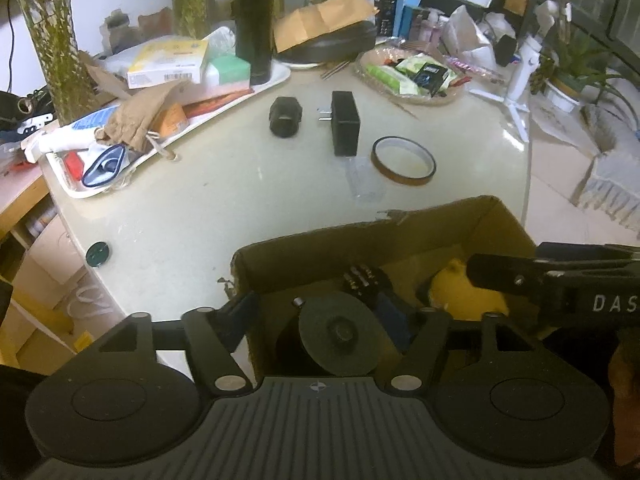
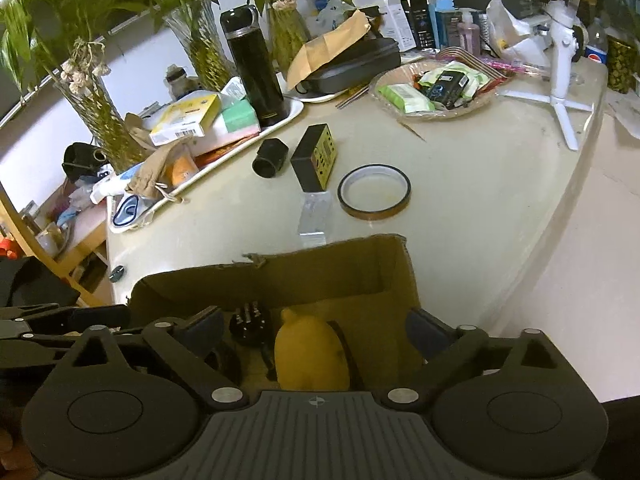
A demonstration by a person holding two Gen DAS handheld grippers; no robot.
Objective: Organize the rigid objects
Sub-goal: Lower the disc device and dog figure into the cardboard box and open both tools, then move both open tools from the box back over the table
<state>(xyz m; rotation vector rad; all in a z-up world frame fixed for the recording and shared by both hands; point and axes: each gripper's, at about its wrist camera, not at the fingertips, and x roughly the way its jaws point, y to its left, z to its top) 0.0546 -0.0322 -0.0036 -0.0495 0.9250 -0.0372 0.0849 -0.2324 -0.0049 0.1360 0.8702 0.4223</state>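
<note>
An open cardboard box (image 1: 492, 224) (image 2: 280, 276) stands at the table's near edge. It holds a yellow lemon-shaped object (image 2: 310, 356) (image 1: 464, 292), a black plug (image 2: 248, 320) (image 1: 362, 280) and a dark round disc (image 1: 336, 334). My left gripper (image 1: 320, 320) is open over the box, the disc between its fingers. My right gripper (image 2: 316, 332) is open over the box, the yellow object between its fingers. On the table lie a black cap (image 1: 285, 117) (image 2: 270, 158), a black charger block (image 1: 345, 123) (image 2: 314, 158), a clear plastic block (image 2: 316, 216) and a tape roll (image 1: 403, 161) (image 2: 374, 191).
A white tray (image 1: 280, 76) of boxes and a black flask (image 1: 254, 20) stands at back left. A wicker basket (image 1: 412, 72) of packets and a white tripod (image 2: 560, 60) are at back right. Glass vases (image 2: 100, 112) with plants line the far left.
</note>
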